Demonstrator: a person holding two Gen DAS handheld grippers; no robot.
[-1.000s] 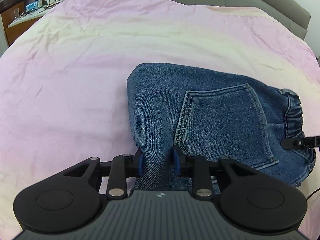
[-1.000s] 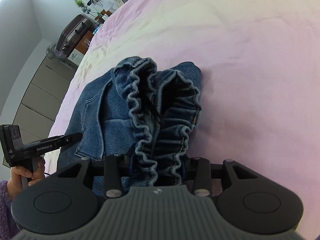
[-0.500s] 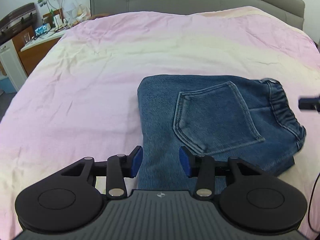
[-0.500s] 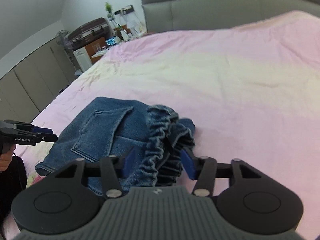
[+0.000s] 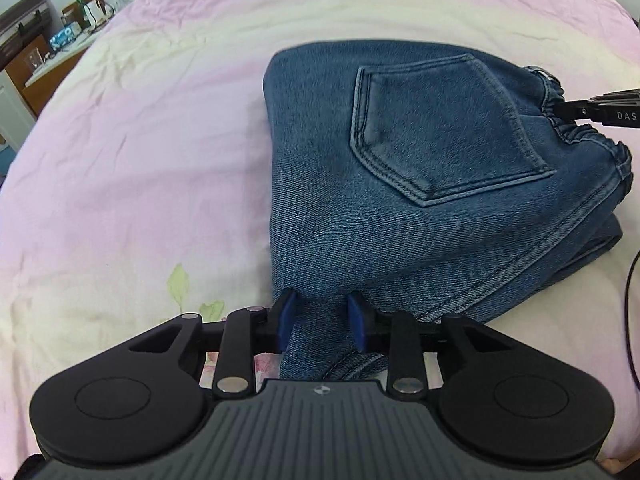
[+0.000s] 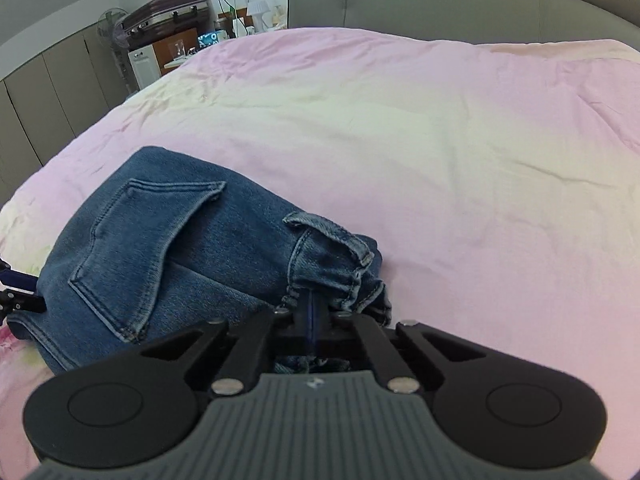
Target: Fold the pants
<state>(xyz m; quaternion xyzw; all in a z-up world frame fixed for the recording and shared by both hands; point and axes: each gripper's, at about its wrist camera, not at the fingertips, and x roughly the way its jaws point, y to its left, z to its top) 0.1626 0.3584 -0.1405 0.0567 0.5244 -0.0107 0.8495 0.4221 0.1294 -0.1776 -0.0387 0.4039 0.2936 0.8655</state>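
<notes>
Folded blue denim pants (image 5: 420, 184) lie on the pink bedspread, back pocket (image 5: 436, 132) up. My left gripper (image 5: 322, 322) has its blue pads apart, with the near corner of the pants between them. My right gripper (image 6: 314, 314) is shut on the elastic waistband (image 6: 340, 264) at the pants' right end. The pants also show in the right wrist view (image 6: 160, 252). The right gripper's tip shows at the right edge of the left wrist view (image 5: 600, 110), at the waistband. The left gripper's tip shows at the left edge of the right wrist view (image 6: 16, 292).
The pink and pale yellow bedspread (image 6: 440, 140) spreads wide around the pants. A grey headboard (image 6: 440, 0) stands at the far end. A bedside cabinet with a suitcase (image 6: 168, 12), a fan and small items stands beyond the bed's left side.
The right gripper has closed on the waistband, which now lies flatter. The left gripper has moved closer, its pads narrower around the pants' near corner.
</notes>
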